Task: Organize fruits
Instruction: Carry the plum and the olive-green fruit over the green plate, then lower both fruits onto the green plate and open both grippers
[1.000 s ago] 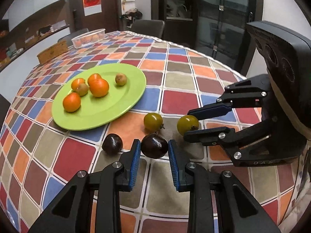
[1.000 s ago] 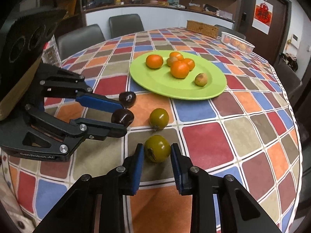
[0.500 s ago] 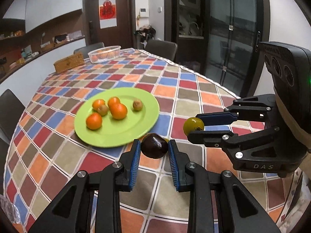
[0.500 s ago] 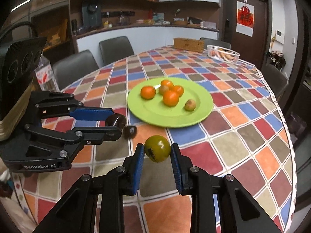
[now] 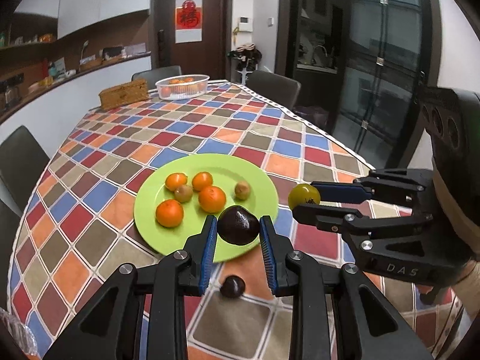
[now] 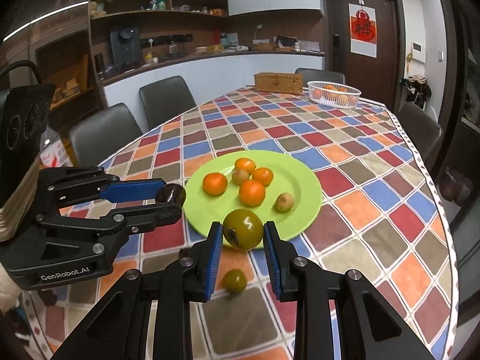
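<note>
Two fruits in my grippers, held over the near rim of the plate, not yet set down.

My left gripper [image 5: 238,229] is clamped on a dark plum [image 5: 238,225], and my right gripper [image 6: 243,234] on a green fruit [image 6: 243,233]; both fruits hang clear of the tabletop [image 5: 300,147] at the near edge of the green plate [image 5: 258,177]. On the plate I count six pieces: four oranges and two small brownish fruits. Left on the tabletop are one more dark plum [image 5: 232,286] and one more green fruit [image 6: 234,280]. By my judgement we are past halfway: two to release, two to fetch. A white basket [image 5: 182,86] with fruit sits at the far end.
</note>
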The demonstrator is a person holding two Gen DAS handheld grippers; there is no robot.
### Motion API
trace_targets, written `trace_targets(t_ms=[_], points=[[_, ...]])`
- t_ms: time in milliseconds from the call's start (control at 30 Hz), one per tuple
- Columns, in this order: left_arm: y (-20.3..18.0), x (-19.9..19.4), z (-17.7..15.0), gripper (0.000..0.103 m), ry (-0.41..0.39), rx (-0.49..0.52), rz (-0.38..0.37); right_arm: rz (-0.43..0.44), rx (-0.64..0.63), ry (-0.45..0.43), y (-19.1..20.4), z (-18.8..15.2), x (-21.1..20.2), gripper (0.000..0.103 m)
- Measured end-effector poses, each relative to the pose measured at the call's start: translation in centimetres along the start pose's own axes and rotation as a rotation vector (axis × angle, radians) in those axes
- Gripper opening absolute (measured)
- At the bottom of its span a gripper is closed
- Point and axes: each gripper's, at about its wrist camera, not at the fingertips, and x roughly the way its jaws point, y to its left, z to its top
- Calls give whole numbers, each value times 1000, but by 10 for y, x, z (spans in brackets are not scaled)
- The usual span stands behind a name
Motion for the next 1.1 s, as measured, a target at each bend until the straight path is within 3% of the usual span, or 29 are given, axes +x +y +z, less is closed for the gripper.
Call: trace_targets(t_ms=[600,933,1000,1033,1100], points=[[48,72,13,29,127,-124,-13,-18,74,109,-27,26,73,29],[54,91,14,31,166,-118,3,-31,85,162,-35,25,98,29],[53,90,14,39,168,-109,9,-34,97,173,-35,24,100,35],[54,89,14,40,166,-108,13,-38,105,174,-36,24,100,41],[53,85,14,40,166,-100,34,-40,105,161,-35,24,96,42]])
